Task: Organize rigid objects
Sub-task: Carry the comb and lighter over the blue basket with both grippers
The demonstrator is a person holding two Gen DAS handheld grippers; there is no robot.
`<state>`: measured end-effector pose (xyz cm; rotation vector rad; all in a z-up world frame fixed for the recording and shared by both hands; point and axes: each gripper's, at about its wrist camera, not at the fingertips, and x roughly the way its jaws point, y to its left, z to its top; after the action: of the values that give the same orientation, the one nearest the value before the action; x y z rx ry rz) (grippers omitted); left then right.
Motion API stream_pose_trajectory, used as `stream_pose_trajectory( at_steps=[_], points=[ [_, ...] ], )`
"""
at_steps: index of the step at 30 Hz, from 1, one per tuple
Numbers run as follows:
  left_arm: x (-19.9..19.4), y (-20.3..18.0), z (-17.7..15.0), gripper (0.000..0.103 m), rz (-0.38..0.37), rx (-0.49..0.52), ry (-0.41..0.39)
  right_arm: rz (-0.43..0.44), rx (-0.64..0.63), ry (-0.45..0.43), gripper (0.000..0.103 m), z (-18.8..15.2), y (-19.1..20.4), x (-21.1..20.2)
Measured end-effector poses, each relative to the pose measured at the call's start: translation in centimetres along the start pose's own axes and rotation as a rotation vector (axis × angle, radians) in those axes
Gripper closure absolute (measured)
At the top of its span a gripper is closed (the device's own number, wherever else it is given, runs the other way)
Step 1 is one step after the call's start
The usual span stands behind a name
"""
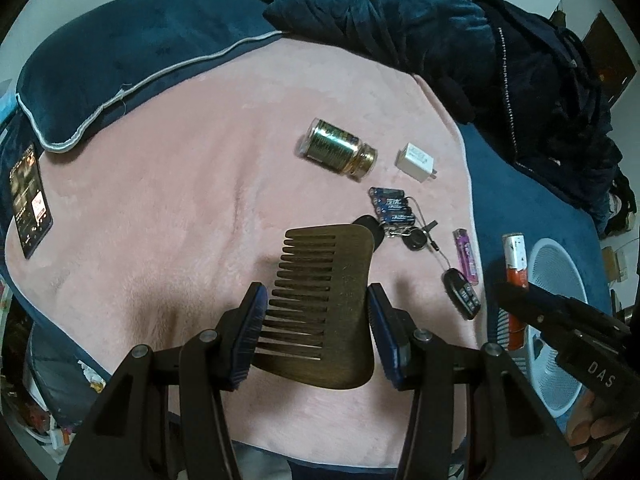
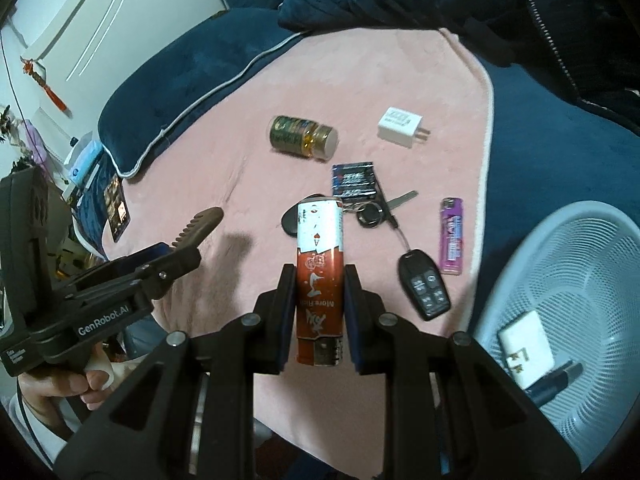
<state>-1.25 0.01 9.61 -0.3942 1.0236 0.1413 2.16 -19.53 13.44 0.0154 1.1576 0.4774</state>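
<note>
gripped low in the right wrist frame, one red-and-white lighter (image 2: 320, 276) reading "more rich" is sitting clamped in the right gripper (image 2: 318, 320), above the pink blanket (image 2: 240, 120). left gripper (image 1: 316, 328), marked "genrobot.ai", is pinching one wooden comb (image 1: 324, 304). one purple lighter (image 2: 451, 236), two keys and one white basket (image 2: 580, 264) are lying right.

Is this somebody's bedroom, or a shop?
Most likely a bedroom. The things lie on a pink blanket spread over what looks like a bed, with a dark blue pillow beside it and a white carved headboard behind.
</note>
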Motion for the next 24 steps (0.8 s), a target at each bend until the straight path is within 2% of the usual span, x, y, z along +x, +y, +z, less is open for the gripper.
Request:
stream_pose_trajectory(
  at_steps=[8,13,24],
  points=[
    [-1.9,-2.0,0.1,0.050,-0.065,0.011,-0.053,-0.034,0.034,-0.045,0.080,-0.8,-2.3,-2.7],
    [-2.4,-4.4,-0.1,0.050,-0.094,0.065,-0.060,-0.060,0.065,-0.065,0.080,-1.6,-4.2,-4.5],
    [-2.4,-10.0,-1.3,0.050,-0.212,0.097,-0.057,-0.128,0.159,-0.080,0.080,-3.9,-9.5,-6.9]
  ],
)
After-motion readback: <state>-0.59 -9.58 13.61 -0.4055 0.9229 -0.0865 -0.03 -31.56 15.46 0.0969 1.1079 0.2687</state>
